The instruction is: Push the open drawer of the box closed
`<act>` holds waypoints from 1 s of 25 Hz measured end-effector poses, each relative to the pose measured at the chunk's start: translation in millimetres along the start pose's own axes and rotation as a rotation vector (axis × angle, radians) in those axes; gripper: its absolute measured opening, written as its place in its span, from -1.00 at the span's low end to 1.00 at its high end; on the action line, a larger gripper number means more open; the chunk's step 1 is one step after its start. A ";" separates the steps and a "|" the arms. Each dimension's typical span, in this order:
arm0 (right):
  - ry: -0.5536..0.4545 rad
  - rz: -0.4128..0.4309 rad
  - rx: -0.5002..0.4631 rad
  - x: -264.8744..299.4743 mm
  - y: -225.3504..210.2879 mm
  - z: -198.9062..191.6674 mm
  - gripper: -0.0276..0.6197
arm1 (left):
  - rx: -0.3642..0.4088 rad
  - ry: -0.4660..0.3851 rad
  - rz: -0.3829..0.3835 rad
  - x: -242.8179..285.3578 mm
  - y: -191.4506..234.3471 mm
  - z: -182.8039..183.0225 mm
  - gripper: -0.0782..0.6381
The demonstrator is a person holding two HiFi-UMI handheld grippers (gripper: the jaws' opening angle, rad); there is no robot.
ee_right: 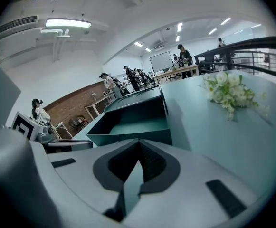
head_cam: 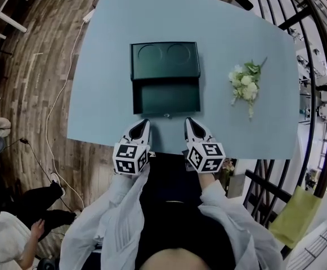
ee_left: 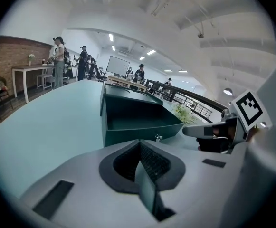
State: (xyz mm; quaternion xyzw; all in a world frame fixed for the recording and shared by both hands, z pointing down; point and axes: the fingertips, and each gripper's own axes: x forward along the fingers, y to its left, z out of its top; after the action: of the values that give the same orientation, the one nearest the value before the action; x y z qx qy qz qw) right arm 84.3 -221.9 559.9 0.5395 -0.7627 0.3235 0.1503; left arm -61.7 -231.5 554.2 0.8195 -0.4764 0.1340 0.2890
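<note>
A dark green box (head_cam: 165,59) stands mid-table, its drawer (head_cam: 166,97) pulled out toward me and empty. A small knob (head_cam: 167,115) sits on the drawer front. My left gripper (head_cam: 146,122) is shut just short of the drawer's left front corner. My right gripper (head_cam: 188,120) is shut just short of the right corner. Neither touches the drawer. In the left gripper view the shut jaws (ee_left: 138,144) point at the drawer front (ee_left: 142,133), with the right gripper (ee_left: 197,130) beside. The right gripper view shows its shut jaws (ee_right: 138,144) facing the drawer (ee_right: 133,126).
A light blue table (head_cam: 104,94) carries the box. A small bunch of white flowers (head_cam: 245,85) lies to the right of it. The table's near edge runs just under the grippers. A white cable (head_cam: 56,103) trails over the wooden floor at left. People stand in the background.
</note>
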 end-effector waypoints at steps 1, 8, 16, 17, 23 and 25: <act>0.004 -0.004 0.005 3.1 -2.4 -0.2 -0.90 | -0.006 0.004 0.002 3.7 0.9 -0.4 -0.74; 0.010 -0.016 0.048 18.7 -13.3 6.5 -0.90 | -0.027 0.015 0.017 19.4 6.4 5.3 -0.74; -0.001 -0.028 0.082 21.0 -15.0 12.6 -0.90 | -0.034 0.009 0.021 21.8 5.5 10.1 -0.74; -0.003 -0.028 0.082 21.3 -14.9 13.2 -0.90 | -0.033 0.008 0.022 22.0 5.7 10.5 -0.74; -0.011 -0.024 0.077 20.8 -13.4 17.8 -0.90 | -0.027 -0.020 0.022 20.6 4.6 18.7 -0.74; -0.012 -0.024 0.078 21.4 -14.4 18.7 -0.90 | -0.025 -0.026 0.021 21.4 4.1 20.7 -0.74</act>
State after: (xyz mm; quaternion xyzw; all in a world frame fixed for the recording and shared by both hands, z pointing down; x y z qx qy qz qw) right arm 91.8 -252.7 563.1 0.5560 -0.7438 0.3480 0.1286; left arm -55.4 -260.6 549.7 0.8124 -0.4902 0.1204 0.2918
